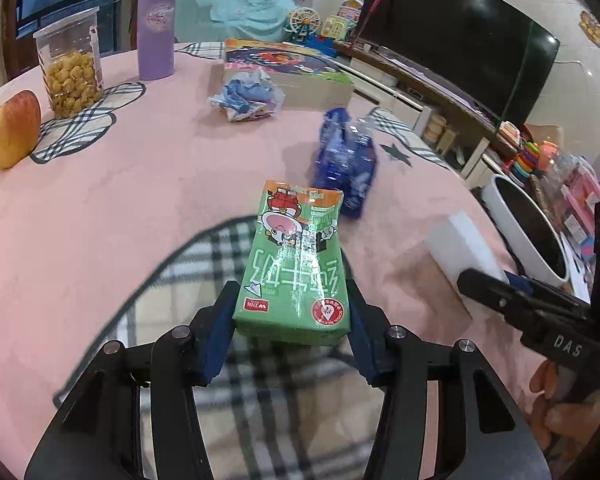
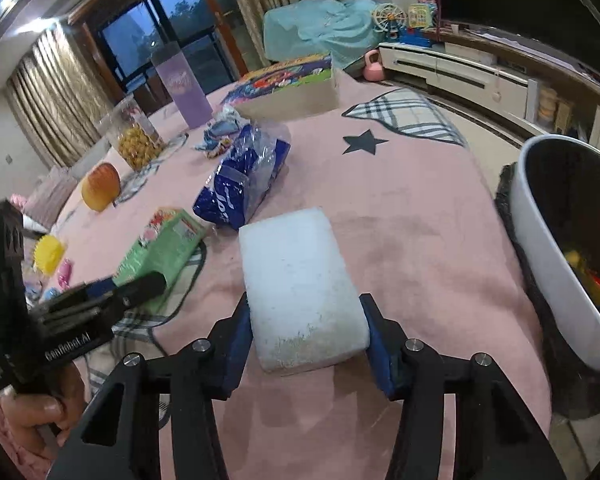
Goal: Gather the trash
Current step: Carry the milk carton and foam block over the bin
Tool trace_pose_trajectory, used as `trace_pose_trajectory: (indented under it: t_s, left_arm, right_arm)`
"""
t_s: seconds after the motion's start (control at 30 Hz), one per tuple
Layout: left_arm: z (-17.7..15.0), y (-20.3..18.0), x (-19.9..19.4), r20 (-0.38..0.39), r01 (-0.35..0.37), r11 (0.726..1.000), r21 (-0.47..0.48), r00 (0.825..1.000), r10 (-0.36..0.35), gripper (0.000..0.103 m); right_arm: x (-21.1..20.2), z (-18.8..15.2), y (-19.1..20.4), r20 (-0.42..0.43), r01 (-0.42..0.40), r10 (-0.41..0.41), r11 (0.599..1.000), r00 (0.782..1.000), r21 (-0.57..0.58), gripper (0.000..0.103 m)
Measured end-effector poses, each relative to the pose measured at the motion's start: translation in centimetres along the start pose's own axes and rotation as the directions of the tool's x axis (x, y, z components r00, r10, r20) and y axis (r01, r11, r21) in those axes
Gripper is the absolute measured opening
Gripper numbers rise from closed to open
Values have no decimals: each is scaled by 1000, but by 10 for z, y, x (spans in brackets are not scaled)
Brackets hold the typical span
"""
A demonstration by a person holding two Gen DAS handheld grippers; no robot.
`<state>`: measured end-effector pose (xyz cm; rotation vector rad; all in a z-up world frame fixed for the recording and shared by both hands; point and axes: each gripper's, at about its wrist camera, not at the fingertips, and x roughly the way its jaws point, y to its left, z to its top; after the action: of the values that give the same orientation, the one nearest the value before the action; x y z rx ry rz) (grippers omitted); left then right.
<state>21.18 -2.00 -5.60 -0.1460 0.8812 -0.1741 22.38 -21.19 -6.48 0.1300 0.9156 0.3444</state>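
Observation:
A green milk carton [image 1: 296,256] lies on the pink tablecloth [image 1: 140,184], and my left gripper [image 1: 290,292] is shut on its near end, blue pads against both sides. My right gripper [image 2: 304,308] is shut on a white foam block [image 2: 296,272] that rests on the cloth to the right of the carton [image 2: 160,248]. Just beyond both lies a crumpled blue plastic bag [image 1: 344,164] [image 2: 244,176]. Farther back is a crumpled blue-and-white wrapper [image 1: 246,98]. A white bin [image 2: 556,280] with a dark liner stands off the table's right edge, holding some yellow and red scraps.
An apple [image 1: 12,132], a clear jar of snacks [image 1: 72,64] and a purple bottle [image 1: 156,28] stand at the far left. A colourful flat box [image 1: 284,68] sits at the back. A yellow lid [image 2: 50,254] and small toys lie left. A TV unit runs behind.

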Motion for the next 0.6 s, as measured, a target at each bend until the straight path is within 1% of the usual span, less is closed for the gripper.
trace_pose_trajectory:
  t_s: [0.1, 0.33, 0.6]
  left_arm:
    - [-6, -12, -7, -1, 19, 1000, 14, 1000, -19, 50]
    - [-9, -52, -19, 4, 51, 995, 91, 999, -52, 50]
    - [-8, -91, -22, 0, 85, 983, 162, 996, -86, 50]
  right_arm:
    - [-13, -4, -3, 24, -10, 9, 1000, 1000, 21, 52]
    - [-47, -15, -23, 79, -20, 13, 995, 997, 93, 52]
    - [-76, -21, -48, 126, -7, -13, 988, 992, 155, 52]
